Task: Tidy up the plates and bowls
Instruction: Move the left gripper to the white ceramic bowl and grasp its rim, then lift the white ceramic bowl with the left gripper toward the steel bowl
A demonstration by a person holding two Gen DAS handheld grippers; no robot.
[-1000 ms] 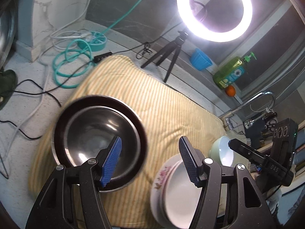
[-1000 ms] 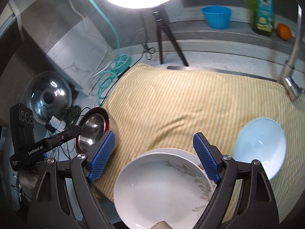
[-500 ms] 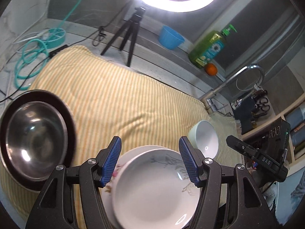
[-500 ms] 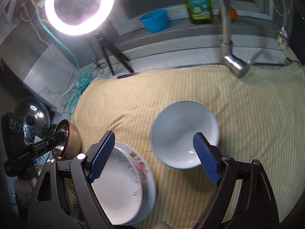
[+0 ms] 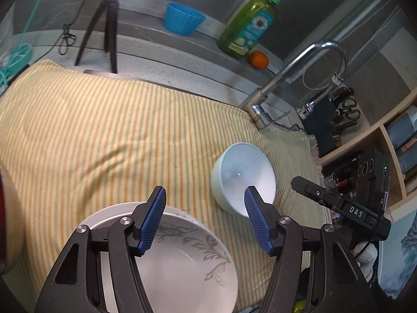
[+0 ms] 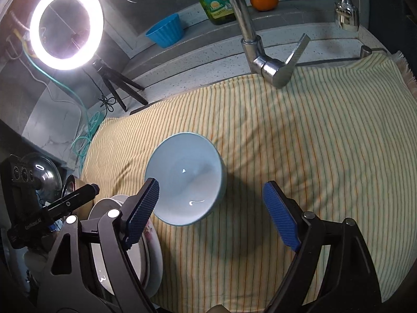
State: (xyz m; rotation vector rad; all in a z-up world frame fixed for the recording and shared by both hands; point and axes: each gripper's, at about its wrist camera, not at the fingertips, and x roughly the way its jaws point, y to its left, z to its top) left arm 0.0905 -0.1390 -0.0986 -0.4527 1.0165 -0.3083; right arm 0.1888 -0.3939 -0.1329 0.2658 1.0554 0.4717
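Observation:
A pale blue bowl (image 5: 243,174) stands upright on the yellow striped cloth (image 5: 104,130); it also shows in the right wrist view (image 6: 186,180). Stacked white plates with a leaf pattern (image 5: 187,260) lie at the cloth's near edge, and show edge-on in the right wrist view (image 6: 151,250). My left gripper (image 5: 204,221) is open and empty above the plates, its right finger over the bowl's near rim. My right gripper (image 6: 211,214) is open and empty just in front of the bowl. A dark red bowl edge (image 5: 2,208) shows at far left.
A chrome faucet (image 6: 260,49) stands behind the cloth. A blue cup (image 5: 182,20), green soap bottle (image 5: 247,28) and orange (image 5: 258,58) sit on the back ledge. A ring light on a tripod (image 6: 66,23) stands at back left. Shelves (image 5: 391,143) are at the right.
Both grippers have swung right. The steel bowl in the dark red one left the left view; the pale blue bowl came nearer the middle of both views. Both stay open.

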